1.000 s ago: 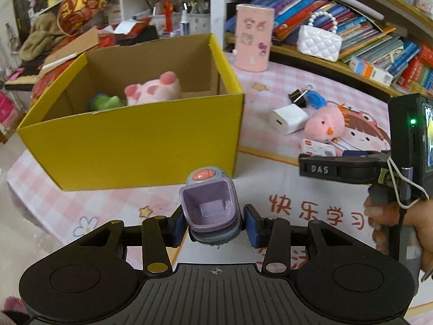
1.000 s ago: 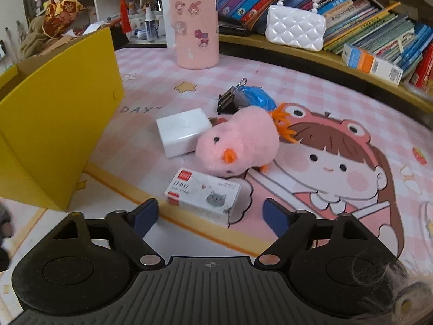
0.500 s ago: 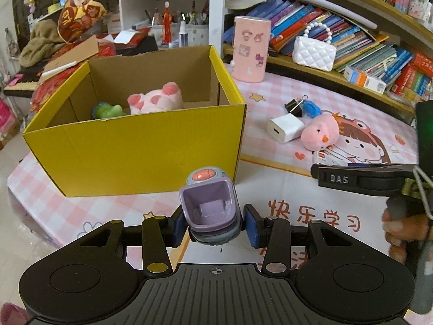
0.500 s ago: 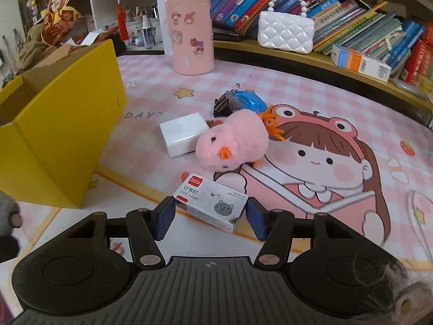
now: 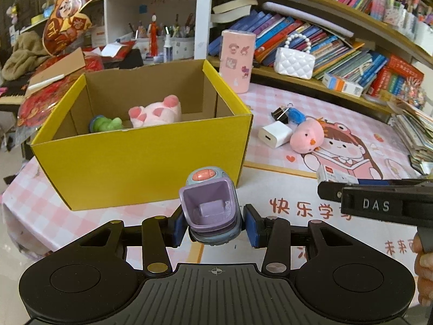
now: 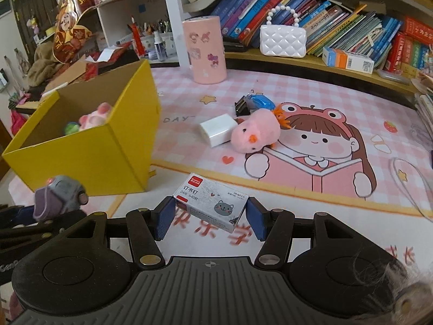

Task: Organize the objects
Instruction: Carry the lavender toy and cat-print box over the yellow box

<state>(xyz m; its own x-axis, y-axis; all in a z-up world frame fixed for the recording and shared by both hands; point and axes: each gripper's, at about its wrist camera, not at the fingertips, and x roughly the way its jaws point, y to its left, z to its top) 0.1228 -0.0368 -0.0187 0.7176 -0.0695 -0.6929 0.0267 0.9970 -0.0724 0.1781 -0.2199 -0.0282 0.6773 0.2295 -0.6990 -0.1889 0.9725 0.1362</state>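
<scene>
My left gripper (image 5: 213, 224) is shut on a small purple and grey toy car (image 5: 211, 205), held up in front of the yellow cardboard box (image 5: 140, 157). Inside the box lie a pink plush (image 5: 155, 111) and a green toy (image 5: 105, 124). My right gripper (image 6: 209, 218) is shut on a white staple box with a cat picture (image 6: 211, 203), lifted off the mat. In the left wrist view the right gripper (image 5: 376, 201) shows at the right edge with the staple box (image 5: 335, 174) in it. The toy car (image 6: 58, 197) appears at the left of the right wrist view.
On the pink mat (image 6: 297, 108) lie a pink chick plush (image 6: 254, 135), a white charger (image 6: 217, 130), a black binder clip (image 6: 242, 105) and a blue item (image 6: 261, 101). A pink cylinder (image 6: 204, 50) and a white handbag (image 6: 282, 40) stand by the bookshelf.
The right gripper closed on the staple box and lifted it off the mat. The left gripper rose a little with the toy car still held, so more of the box's inside shows.
</scene>
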